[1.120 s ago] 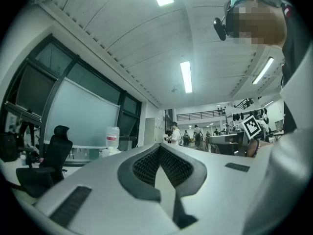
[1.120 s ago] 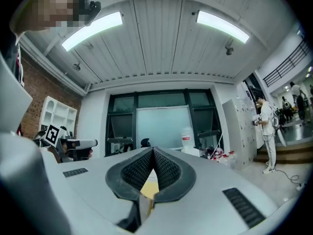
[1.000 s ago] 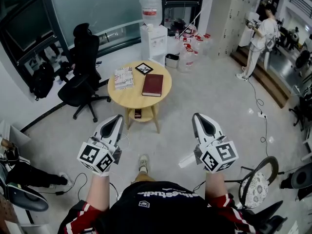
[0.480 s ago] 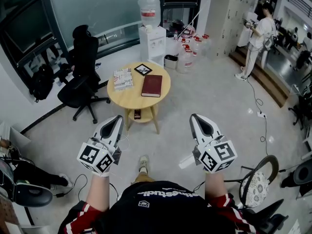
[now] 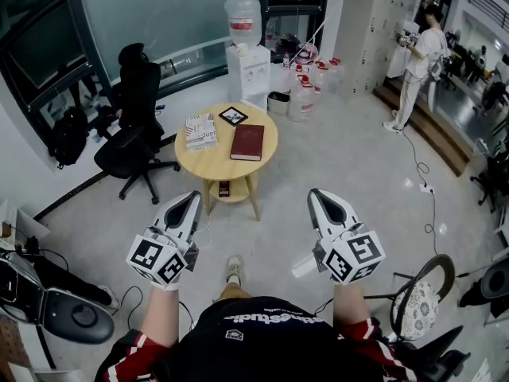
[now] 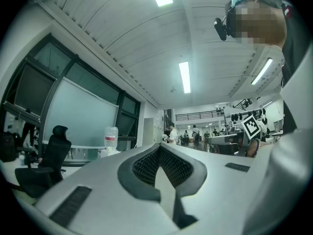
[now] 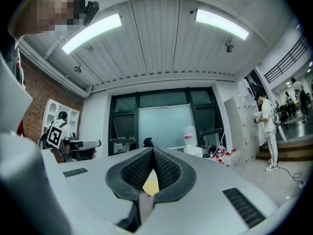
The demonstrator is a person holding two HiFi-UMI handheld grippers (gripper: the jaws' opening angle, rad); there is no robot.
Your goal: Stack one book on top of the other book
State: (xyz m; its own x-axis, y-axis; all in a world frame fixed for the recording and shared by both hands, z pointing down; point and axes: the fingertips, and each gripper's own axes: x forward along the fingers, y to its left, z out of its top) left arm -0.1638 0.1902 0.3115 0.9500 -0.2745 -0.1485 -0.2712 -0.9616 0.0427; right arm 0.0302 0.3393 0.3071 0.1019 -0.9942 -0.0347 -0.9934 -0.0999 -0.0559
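Dark red book (image 5: 247, 142) on pale wooden round table (image 5: 203, 164)

I see an office: a black swivel chair (image 5: 137, 122) before a glass partition (image 5: 159, 14) at upper left, a water dispenser (image 5: 248, 50) at top centre, pale lockers (image 5: 374, 22) at upper right, and cables (image 5: 420, 165) trailing over the grey floor (image 5: 334, 150).

Dressed in a black T-shirt (image 5: 266, 344) with white chest lettering and red, white-striped sleeves (image 5: 127, 352), plus a pale shoe (image 5: 232, 267). Equipped with a pale grey left gripper (image 5: 193, 195) and right gripper (image 5: 313, 192), lined with dark ribbed pads (image 6: 146, 165), each backed by a black-and-white marker cube (image 5: 159, 259).
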